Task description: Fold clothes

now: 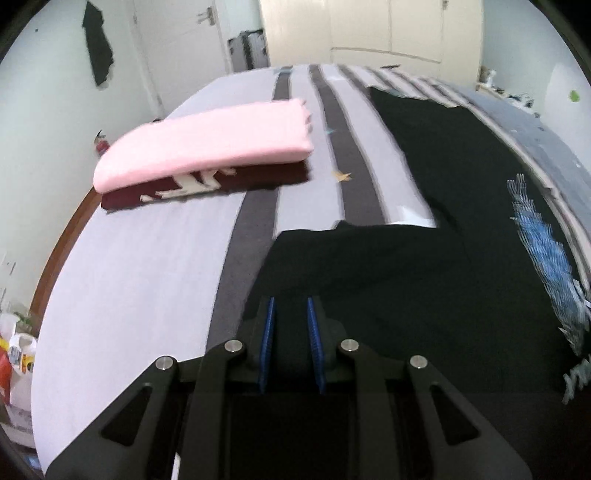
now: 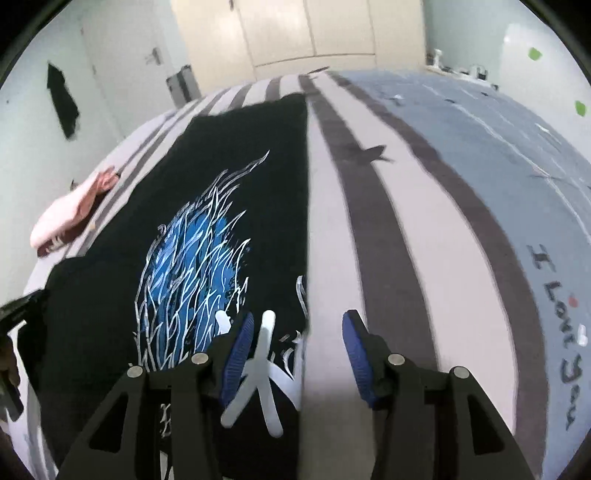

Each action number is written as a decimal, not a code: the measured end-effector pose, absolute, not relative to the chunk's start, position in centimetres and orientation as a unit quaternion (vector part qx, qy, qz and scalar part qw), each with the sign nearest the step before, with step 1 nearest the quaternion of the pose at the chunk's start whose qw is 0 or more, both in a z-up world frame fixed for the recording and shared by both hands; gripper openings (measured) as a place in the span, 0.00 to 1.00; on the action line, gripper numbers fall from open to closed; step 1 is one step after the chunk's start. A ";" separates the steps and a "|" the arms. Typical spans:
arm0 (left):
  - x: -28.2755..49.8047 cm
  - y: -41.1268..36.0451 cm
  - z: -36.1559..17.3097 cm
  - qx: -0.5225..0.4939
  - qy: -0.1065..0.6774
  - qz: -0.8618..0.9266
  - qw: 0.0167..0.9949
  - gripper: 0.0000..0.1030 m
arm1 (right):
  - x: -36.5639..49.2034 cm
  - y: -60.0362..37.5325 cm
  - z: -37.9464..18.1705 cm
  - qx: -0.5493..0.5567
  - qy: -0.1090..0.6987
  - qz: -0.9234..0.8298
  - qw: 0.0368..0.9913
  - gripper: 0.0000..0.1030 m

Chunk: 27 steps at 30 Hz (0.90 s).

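Left tongs (image 1: pixel 291 314) clamped on soft black tee (image 1: pixel 424 258) w/ blue print; right tongs (image 2: pixel 298 325) apart.

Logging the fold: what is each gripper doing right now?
Left gripper: nearly closed over the black printed cotton T-shirt; grip cannot be told.
Right gripper: open, holding nothing, above the shirt's edge.

Striped bed (image 1: pixel 147 277), cream wardrobe (image 1: pixel 369 29), white door (image 1: pixel 177 37).

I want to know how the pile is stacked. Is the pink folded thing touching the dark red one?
Touching. In the left wrist view the pink folded garment lies directly on top of the folded maroon garment, with no gap between them.
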State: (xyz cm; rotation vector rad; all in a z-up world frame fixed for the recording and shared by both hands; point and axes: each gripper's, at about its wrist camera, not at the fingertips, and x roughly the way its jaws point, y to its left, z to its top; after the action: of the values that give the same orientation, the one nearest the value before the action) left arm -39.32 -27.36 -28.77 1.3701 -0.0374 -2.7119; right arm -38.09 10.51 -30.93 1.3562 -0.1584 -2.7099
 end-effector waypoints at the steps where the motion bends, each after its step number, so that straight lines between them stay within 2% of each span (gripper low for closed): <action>1: -38.5 -26.7 -28.5 0.448 -0.012 -0.893 0.041 0.17 | -37.5 9.9 -30.6 0.445 -0.045 -0.892 0.062 0.46; 4: -36.1 -24.9 -27.6 0.440 -0.012 -0.898 0.009 0.17 | -35.7 7.5 -30.3 0.449 -0.037 -0.888 0.090 0.46; 9: -33.0 -21.8 -29.4 0.451 -0.027 -0.892 -0.013 0.17 | -33.0 2.9 -31.1 0.456 -0.036 -0.880 0.125 0.46; 14: -31.4 -26.0 -30.8 0.463 -0.009 -0.884 0.066 0.17 | -30.8 1.5 -32.6 0.460 -0.019 -0.877 0.137 0.44; 22: -31.7 -33.0 -31.0 0.463 -0.001 -0.871 0.163 0.17 | -26.9 6.1 -33.3 0.469 0.004 -0.873 0.136 0.44; 27: -32.5 -30.7 -28.2 0.423 -0.014 -0.900 0.102 0.17 | -25.5 7.3 -32.6 0.473 0.011 -0.870 0.139 0.44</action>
State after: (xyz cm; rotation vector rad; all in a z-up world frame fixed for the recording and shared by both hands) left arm -32.50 -30.67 -28.21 1.2497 -0.0408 -2.6583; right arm -25.51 7.31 -32.57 1.3689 0.0318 -2.5146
